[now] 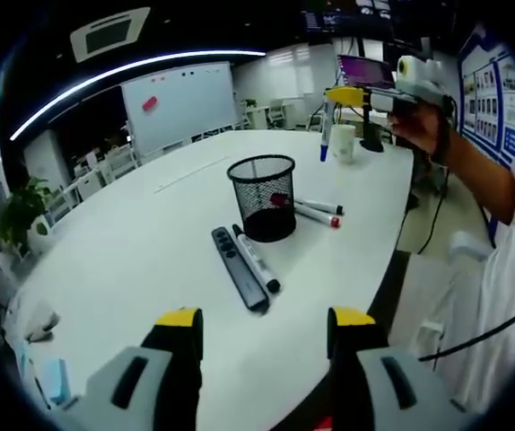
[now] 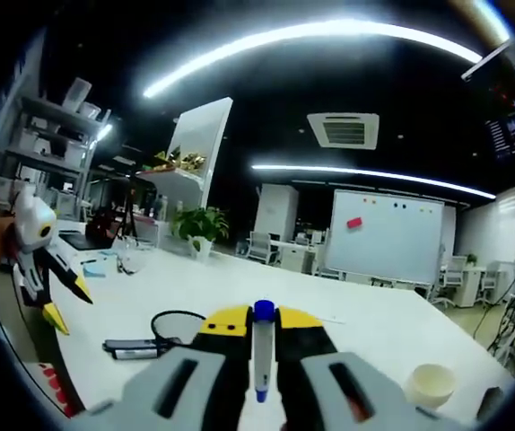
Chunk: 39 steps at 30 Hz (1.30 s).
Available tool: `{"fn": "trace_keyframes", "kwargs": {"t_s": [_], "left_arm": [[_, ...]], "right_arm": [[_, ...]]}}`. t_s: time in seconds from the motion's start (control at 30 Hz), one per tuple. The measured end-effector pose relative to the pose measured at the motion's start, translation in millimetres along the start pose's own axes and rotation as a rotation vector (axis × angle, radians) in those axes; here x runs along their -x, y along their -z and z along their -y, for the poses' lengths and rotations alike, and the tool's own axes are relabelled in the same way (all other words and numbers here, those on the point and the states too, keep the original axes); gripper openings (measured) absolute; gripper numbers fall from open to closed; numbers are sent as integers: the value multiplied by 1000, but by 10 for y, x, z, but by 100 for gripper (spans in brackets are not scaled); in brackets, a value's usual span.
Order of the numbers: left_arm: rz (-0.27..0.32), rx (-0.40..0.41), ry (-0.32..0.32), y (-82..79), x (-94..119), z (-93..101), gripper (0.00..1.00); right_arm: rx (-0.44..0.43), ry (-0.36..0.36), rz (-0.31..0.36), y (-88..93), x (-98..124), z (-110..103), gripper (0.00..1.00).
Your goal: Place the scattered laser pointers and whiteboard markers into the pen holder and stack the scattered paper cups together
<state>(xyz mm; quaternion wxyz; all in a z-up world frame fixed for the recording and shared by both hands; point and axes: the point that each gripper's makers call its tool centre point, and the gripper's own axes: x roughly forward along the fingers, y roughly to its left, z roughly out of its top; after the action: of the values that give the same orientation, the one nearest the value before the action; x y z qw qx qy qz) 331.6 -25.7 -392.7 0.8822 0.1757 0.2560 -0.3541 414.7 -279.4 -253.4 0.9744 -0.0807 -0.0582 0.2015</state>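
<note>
A black mesh pen holder (image 1: pixel 262 197) stands on the white table (image 1: pixel 132 242) with a red-capped marker inside it. Two markers (image 1: pixel 317 211) lie just right of it. A black laser pointer (image 1: pixel 238 257) and a black-capped marker (image 1: pixel 257 259) lie side by side in front of it. My left gripper (image 1: pixel 265 321) hovers open above the table's near edge, short of them. My right gripper (image 1: pixel 345 96) is held high at the far end, shut on a blue-capped marker (image 2: pixel 261 352) that hangs down (image 1: pixel 327 131). A paper cup (image 1: pixel 343 142) sits below it. The holder's rim (image 2: pixel 178 317) lies ahead of the right jaws.
A person's hand and forearm (image 1: pixel 455 153) hold the right gripper at the table's right side. A whiteboard (image 1: pixel 181 106) stands behind the table. A potted plant (image 2: pixel 202 224) is on the far end. The left gripper (image 2: pixel 47 260) shows at the left.
</note>
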Motion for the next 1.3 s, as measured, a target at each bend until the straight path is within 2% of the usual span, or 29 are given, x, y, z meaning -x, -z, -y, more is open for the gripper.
{"fn": "trace_keyframes", "kwargs": {"t_s": [0.93, 1.3], "left_arm": [[-5, -3, 2, -44, -37, 1, 56], [6, -7, -3, -121, -60, -48, 56]], "right_arm": [[3, -17, 3, -26, -108, 46, 11], [3, -27, 25, -183, -156, 11, 11]]}}
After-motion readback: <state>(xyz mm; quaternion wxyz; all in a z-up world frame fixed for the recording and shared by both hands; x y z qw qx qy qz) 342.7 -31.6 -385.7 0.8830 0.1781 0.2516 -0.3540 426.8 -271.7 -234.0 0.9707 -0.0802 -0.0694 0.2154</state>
